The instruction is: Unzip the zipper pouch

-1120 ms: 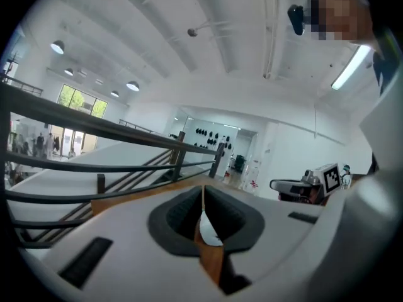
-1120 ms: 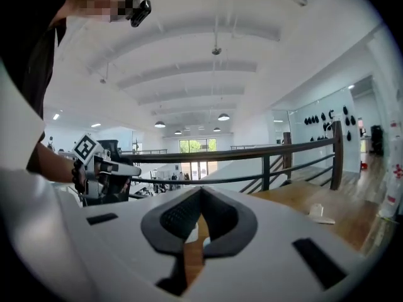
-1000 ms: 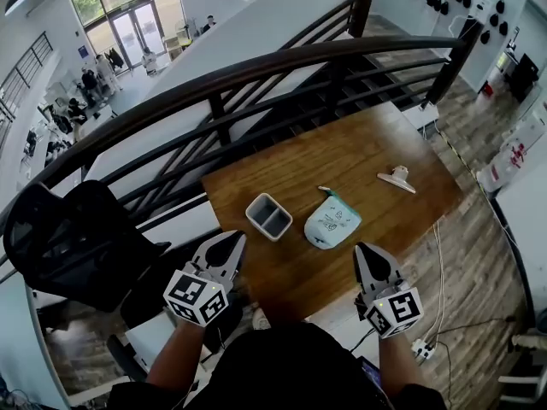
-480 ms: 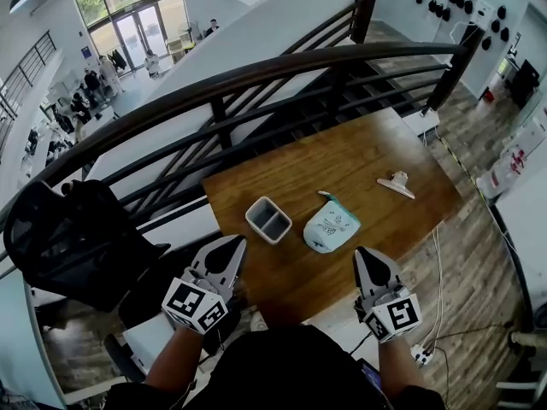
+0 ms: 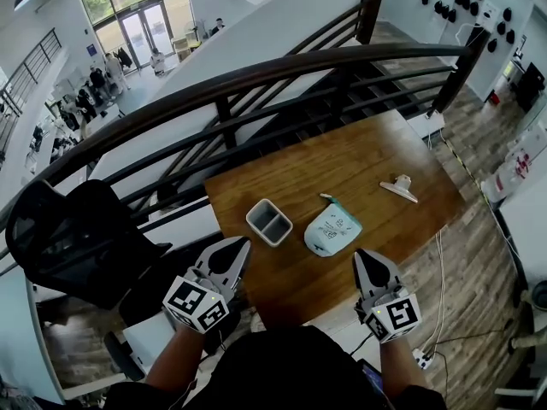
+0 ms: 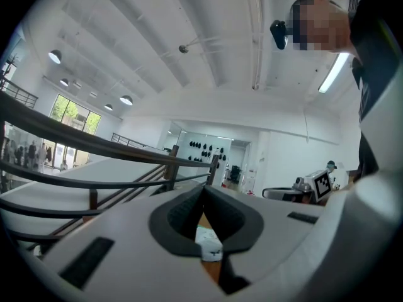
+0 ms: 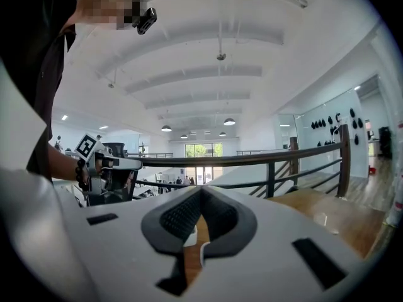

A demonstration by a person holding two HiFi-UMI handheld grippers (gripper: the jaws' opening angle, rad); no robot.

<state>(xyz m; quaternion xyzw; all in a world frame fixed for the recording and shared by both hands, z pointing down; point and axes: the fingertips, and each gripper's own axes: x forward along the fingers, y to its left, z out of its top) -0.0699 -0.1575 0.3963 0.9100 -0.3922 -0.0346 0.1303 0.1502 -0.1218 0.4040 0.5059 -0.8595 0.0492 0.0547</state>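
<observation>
A pale mint zipper pouch lies flat near the middle of the wooden table, its zipper end pointing away from me. In the left gripper view a bit of the pouch shows beyond the jaws. My left gripper hovers at the table's near left edge, shut and empty. My right gripper hovers at the near edge, right of the pouch, also shut with nothing in it. Both point level toward the table, short of the pouch.
A grey two-compartment box stands left of the pouch. A white clip lies at the table's right side. A dark railing runs behind the table. A black chair stands at my left.
The left gripper has drifted slightly right toward the table edge. The pouch, box and clip have not moved on the table.
</observation>
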